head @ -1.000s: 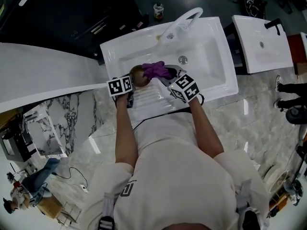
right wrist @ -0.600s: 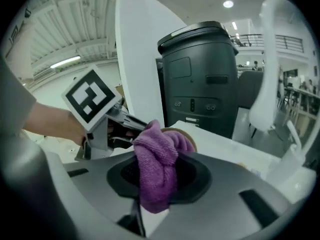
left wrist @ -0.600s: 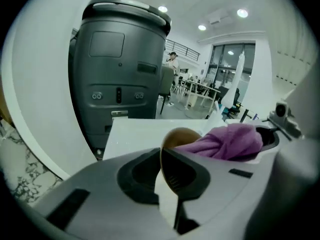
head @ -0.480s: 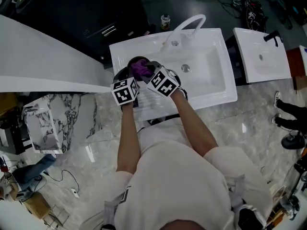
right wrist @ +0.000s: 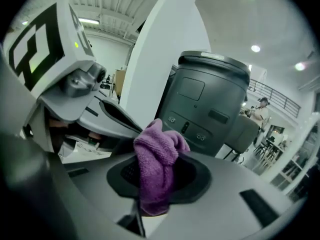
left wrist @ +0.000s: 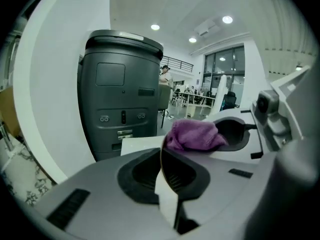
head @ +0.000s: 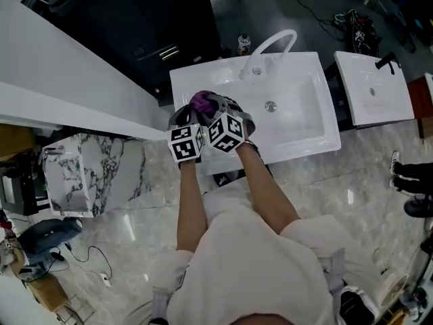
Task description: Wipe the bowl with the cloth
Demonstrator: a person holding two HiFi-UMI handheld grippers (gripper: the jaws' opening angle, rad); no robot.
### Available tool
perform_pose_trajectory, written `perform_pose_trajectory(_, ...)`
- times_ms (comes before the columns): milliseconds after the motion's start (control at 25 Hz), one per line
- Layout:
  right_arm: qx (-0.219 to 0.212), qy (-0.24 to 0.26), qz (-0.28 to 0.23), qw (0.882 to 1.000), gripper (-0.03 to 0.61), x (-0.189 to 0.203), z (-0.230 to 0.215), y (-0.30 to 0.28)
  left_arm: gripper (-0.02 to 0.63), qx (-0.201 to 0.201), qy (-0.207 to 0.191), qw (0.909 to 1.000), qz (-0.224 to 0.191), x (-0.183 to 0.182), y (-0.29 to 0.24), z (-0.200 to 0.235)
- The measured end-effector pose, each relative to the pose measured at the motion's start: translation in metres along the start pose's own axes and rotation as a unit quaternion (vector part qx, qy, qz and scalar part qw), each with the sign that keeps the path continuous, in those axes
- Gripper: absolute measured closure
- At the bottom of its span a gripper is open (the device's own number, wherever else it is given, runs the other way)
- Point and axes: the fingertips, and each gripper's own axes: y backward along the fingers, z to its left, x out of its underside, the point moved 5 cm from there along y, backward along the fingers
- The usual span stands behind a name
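Note:
My left gripper (head: pixel 184 118) is shut on a thin pale wall (left wrist: pixel 165 196) that I take for the bowl's edge, seen end-on between the pads; the rest of the bowl is hidden. The purple cloth (head: pixel 201 101) is bunched in my right gripper (head: pixel 225 108), which is shut on it. In the right gripper view the cloth (right wrist: pixel 157 161) bulges up out of the pads. Both grippers are held close together above the left end of the white sink (head: pixel 301 124), and the cloth (left wrist: pixel 192 135) sits just beyond the left jaws.
A curved faucet (head: pixel 272 45) and a small bottle (head: pixel 243 44) stand at the sink's back edge. A second white basin (head: pixel 375 87) lies to the right. A dark grey machine (left wrist: pixel 120 94) and a white curved counter (head: pixel 67 87) stand to the left.
Both grippers have risen and drawn together. The right gripper has carried the cloth leftwards until it sits right beside the left gripper.

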Motion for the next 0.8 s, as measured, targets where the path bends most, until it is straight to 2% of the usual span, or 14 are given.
perform_pose_trajectory(160, 0.031, -0.006, 0.009, 0.999, 0.488, 0.018, 0.005, 0.009, 0.595, 0.021, -0.02, 0.9996, 0.005, 0.013, 0.003, -0.012)
perform_pose_trajectory(400, 0.03, 0.023, 0.036, 0.999, 0.489, 0.027, -0.001, 0.014, 0.594, 0.018, -0.022, 0.9996, -0.002, 0.01, 0.01, -0.011)
perform_pose_trajectory(600, 0.012, 0.03, 0.056, 0.998, 0.489, 0.035, 0.01, 0.01, 0.592, -0.009, -0.018, 0.9998, -0.005, 0.013, 0.013, 0.0)
perform_pose_trajectory(800, -0.027, 0.042, 0.067, 0.996, 0.489, 0.046, 0.031, 0.007, 0.589, -0.015, -0.004, 0.9999, -0.003, 0.017, 0.016, 0.008)
